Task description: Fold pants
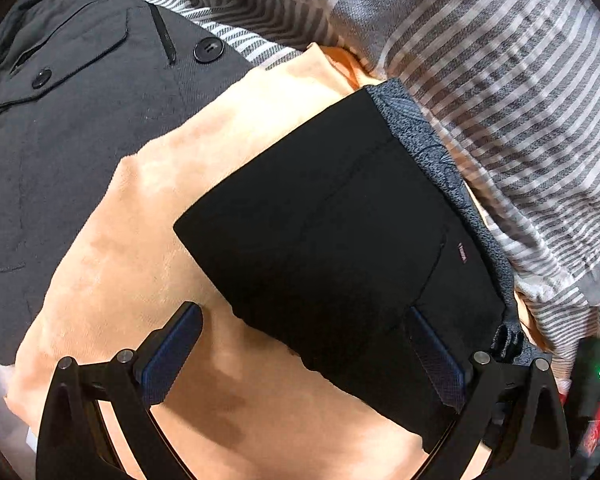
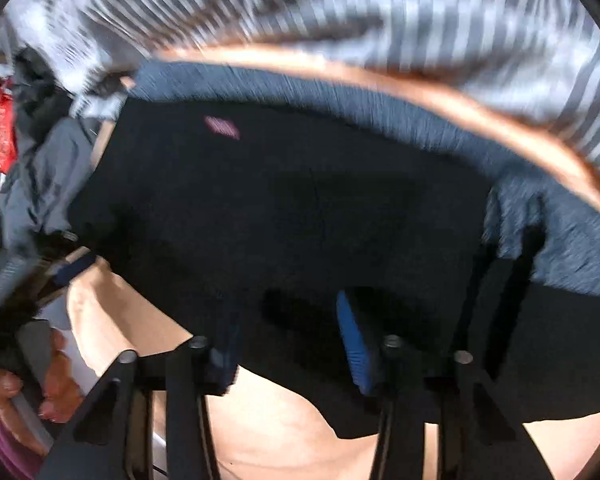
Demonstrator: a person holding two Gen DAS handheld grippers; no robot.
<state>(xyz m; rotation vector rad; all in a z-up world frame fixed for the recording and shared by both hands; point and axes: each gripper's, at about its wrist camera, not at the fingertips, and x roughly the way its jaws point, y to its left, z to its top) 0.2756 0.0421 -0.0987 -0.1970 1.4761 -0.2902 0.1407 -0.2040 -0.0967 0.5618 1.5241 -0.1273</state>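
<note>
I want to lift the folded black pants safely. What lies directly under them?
The black pants rest on an orange cloth. A blue-grey patterned fabric shows along their far edge, partly under them. How far it reaches beneath, and anything else there, is covered.

Grey coat (image 1: 72,128) on peach cloth (image 1: 140,248); striped fabric (image 1: 500,80) behind.

The left claw (image 1: 306,354) hangs with its blue-padded fingers (image 1: 172,354) spread wide, gripping nothing. The right claw (image 2: 290,342) is parted too, one blue pad (image 2: 354,346) showing; that view is blurred.
</note>
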